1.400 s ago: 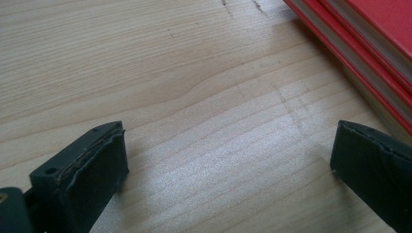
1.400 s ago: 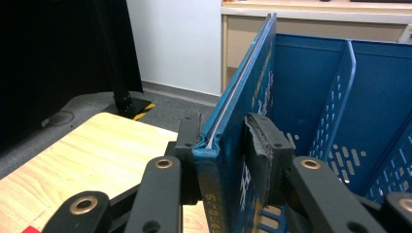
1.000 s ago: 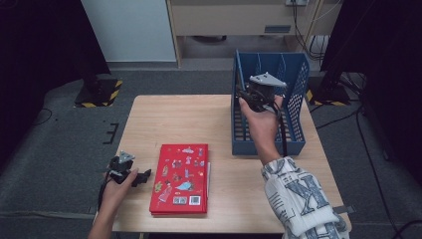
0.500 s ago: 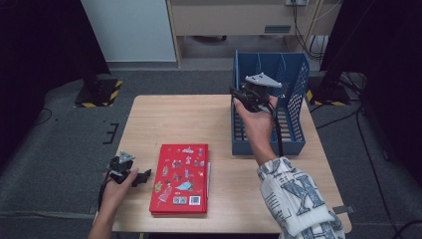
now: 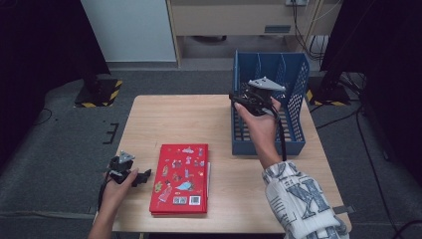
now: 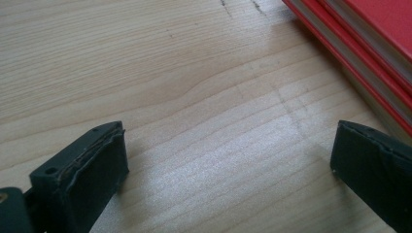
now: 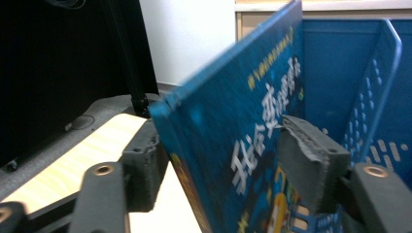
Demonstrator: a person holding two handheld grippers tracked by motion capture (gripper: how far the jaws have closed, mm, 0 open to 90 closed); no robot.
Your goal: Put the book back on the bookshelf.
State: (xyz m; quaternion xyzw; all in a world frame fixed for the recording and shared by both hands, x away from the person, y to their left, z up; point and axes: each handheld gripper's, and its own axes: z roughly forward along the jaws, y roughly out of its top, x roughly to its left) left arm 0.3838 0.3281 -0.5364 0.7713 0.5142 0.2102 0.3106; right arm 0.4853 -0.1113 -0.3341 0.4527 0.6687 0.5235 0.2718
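the right gripper [image 7: 221, 170], at the rack [image 5: 293, 89] in the upper right, has just been opening its jaws around the upright blue book [image 7: 233, 136] to leave it there, while the left gripper [image 6: 228, 170] waits wide open and empty beside the red book [image 5: 181, 177] at lower centre.

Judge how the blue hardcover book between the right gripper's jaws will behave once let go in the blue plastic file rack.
The blue hardcover book looks stiff: its cover edge stays straight. It already tilts, and the right gripper has just been opening with the book between its jaws, so it will probably tip against a divider of the blue plastic file rack. Its glossy cover may slide.
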